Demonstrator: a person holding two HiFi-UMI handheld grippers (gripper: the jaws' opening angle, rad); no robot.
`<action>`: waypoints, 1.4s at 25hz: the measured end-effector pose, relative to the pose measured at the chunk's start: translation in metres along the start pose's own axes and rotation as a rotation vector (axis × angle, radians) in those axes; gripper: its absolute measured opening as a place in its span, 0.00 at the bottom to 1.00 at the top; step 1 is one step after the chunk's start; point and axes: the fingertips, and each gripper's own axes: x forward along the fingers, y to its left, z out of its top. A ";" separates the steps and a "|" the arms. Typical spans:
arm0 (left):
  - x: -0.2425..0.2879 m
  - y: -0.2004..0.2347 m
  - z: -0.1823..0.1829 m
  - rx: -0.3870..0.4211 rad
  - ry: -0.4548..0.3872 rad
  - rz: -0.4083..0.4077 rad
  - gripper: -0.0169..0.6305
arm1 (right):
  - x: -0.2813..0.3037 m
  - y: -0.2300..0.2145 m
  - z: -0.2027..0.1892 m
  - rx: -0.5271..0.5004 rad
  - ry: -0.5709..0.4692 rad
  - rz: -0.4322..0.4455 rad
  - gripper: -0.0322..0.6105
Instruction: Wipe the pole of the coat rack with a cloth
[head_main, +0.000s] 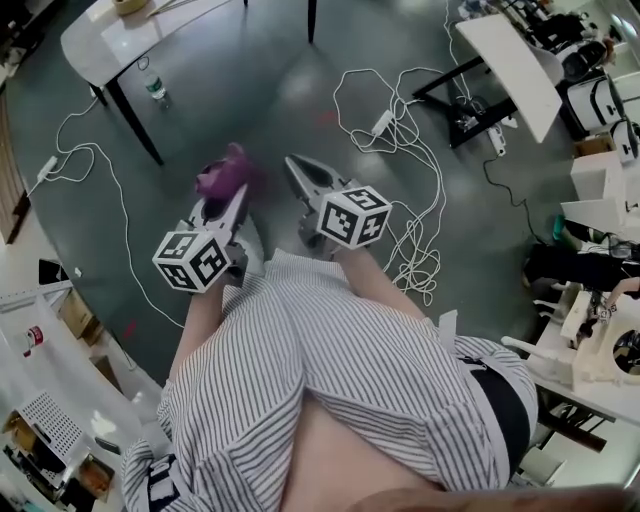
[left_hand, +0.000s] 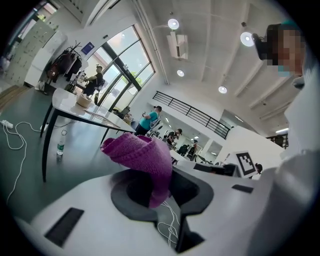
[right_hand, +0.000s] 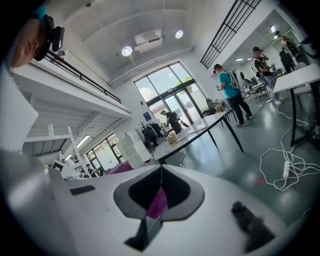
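Grippers, head view: holding both low over dk grey-green floor (head_main: 230, 90), out in front of striped shirt (head_main: 300, 380).

- Pinching purple knit cloth (left_hand: 142, 157) w/ L gripper (left_hand: 159, 192): jaws closing down to the cloth's thickness, bunched fold standing up above the tips, tail hanging down btwn the dk pads.
- Holding R gripper (right_hand: 161, 172) just beside it, on the R side, jaws meeting at the tips and clamping nothing. Showing a purple patch through the lower gap; source unclear.
- Bearing b/w square marker patterns on L cube (head_main: 192, 258) and R cube (head_main: 353, 215); patterns only.
- Standing far off by lockers and tall windows in L gripper view: coat rack (left_hand: 64, 59) hung w/ dk garments, well apart from the cloth; pole too small to make out.
- Hanging near the rack: blue wall sign (left_hand: 88, 48), print too small to read.
- Trailing over the floor: white cables (head_main: 400, 140). Standing beyond them: white table (head_main: 105, 45), w/ water bottle (head_main: 154, 88) upright by its leg, label unreadable.
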 end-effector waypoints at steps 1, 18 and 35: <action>0.004 0.005 0.003 -0.005 0.001 0.004 0.15 | 0.006 -0.002 0.002 -0.002 0.004 0.001 0.08; 0.122 0.141 0.145 0.008 0.046 -0.053 0.15 | 0.200 -0.049 0.100 -0.020 -0.026 -0.031 0.07; 0.201 0.243 0.204 -0.029 0.096 -0.083 0.15 | 0.319 -0.108 0.140 0.027 -0.029 -0.110 0.07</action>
